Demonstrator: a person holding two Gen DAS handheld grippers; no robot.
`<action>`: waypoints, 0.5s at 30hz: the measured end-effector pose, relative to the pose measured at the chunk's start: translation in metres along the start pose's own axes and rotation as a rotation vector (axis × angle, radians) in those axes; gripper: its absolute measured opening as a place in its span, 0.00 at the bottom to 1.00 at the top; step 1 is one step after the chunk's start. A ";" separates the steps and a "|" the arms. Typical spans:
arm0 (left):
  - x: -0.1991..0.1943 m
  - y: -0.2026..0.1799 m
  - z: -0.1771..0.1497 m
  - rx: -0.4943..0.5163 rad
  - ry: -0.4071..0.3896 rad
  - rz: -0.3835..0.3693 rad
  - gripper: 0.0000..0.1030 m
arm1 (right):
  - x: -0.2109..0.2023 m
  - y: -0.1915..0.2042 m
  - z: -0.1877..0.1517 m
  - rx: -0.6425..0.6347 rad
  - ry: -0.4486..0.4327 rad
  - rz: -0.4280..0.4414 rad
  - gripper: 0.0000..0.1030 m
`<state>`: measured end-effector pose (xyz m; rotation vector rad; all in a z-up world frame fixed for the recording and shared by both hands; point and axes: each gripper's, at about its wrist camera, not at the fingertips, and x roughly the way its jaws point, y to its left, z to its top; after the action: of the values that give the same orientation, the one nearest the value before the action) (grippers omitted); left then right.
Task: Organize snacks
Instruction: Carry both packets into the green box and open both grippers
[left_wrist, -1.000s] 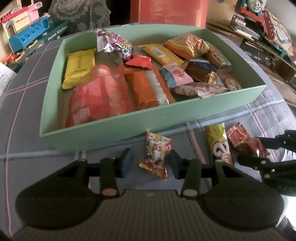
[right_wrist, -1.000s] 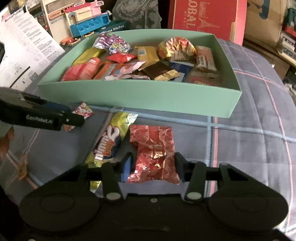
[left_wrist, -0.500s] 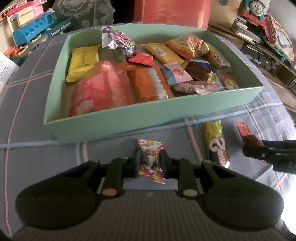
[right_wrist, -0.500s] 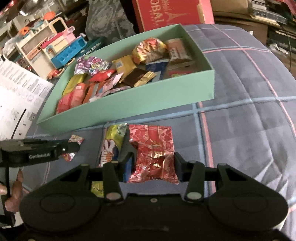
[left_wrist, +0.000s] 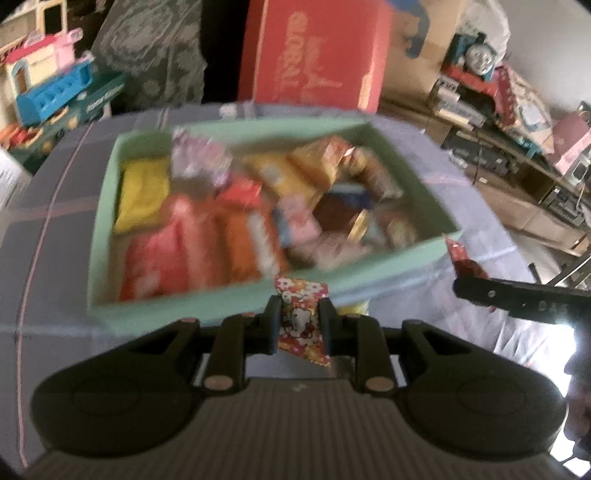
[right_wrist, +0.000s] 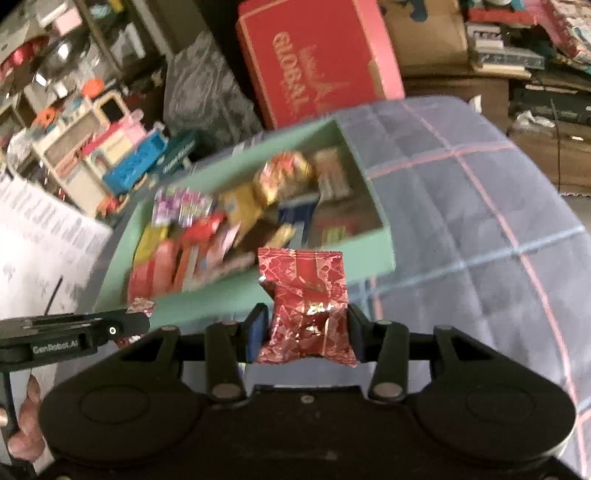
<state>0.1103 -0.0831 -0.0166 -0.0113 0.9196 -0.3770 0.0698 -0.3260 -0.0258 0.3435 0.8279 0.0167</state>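
A mint green box (left_wrist: 207, 306) full of mixed snack packets stands on the plaid cloth; it also shows in the right wrist view (right_wrist: 373, 254). My left gripper (left_wrist: 298, 325) is shut on a small red cartoon-cat candy packet (left_wrist: 303, 321) and holds it up in front of the box's near wall. My right gripper (right_wrist: 306, 332) is shut on a red foil snack packet (right_wrist: 308, 302), lifted off the cloth before the box. The right gripper also shows in the left wrist view (left_wrist: 517, 301), the left one in the right wrist view (right_wrist: 74, 334).
A yellow snack bar (left_wrist: 354, 308) lies on the cloth, mostly hidden behind my left fingers. A red carton (right_wrist: 317, 62) stands behind the box. Toys (right_wrist: 99, 155) and printed paper sheets (right_wrist: 37, 236) crowd the left; shelves with clutter (left_wrist: 517, 110) lie to the right.
Both grippers closed on their packets and lifted them off the cloth. Both have risen and now look down into the box; the views are motion-blurred.
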 end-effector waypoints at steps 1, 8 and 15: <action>0.001 -0.005 0.008 0.008 -0.010 -0.005 0.20 | -0.003 -0.003 0.005 0.008 -0.013 0.000 0.43; 0.033 -0.052 0.057 0.070 -0.016 -0.062 0.21 | 0.004 -0.019 0.050 0.055 -0.072 0.010 0.43; 0.072 -0.078 0.069 0.105 0.036 -0.080 0.21 | 0.024 -0.025 0.074 0.068 -0.067 0.018 0.43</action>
<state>0.1787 -0.1897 -0.0175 0.0547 0.9356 -0.5009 0.1368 -0.3680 -0.0049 0.4138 0.7597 -0.0058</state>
